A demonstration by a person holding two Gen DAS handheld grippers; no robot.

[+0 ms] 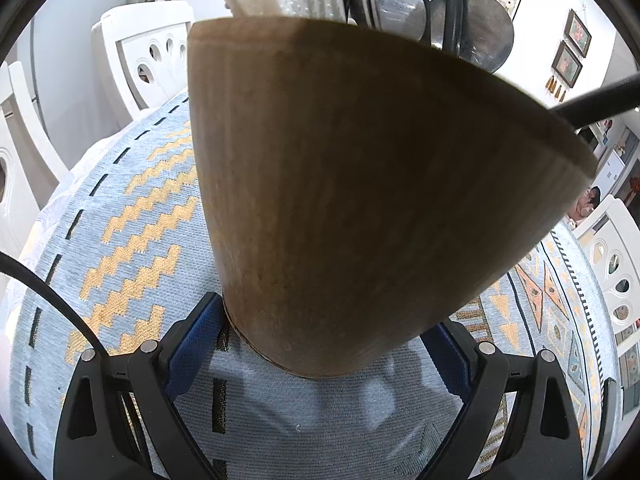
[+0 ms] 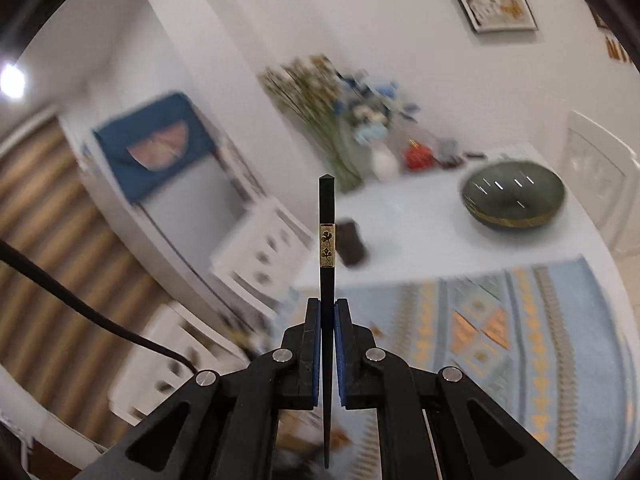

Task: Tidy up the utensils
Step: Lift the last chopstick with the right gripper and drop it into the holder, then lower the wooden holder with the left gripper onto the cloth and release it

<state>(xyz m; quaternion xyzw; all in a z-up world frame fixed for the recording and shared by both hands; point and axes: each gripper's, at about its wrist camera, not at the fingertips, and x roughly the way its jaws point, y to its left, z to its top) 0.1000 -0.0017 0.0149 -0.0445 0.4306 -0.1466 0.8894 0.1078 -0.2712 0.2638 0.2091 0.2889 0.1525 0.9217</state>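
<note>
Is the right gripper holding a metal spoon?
No, the right gripper is shut on a thin black chopstick with a gold band.

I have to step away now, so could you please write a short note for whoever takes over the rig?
Left gripper: clamped on the base of the wooden holder, which stands on the tablecloth.
Right gripper: shut on a black chopstick, held up in the air.
Done: several utensils already stand in the holder.
Left: drop the chopstick into the holder. Whether more utensils wait on the table cannot be seen.
</note>
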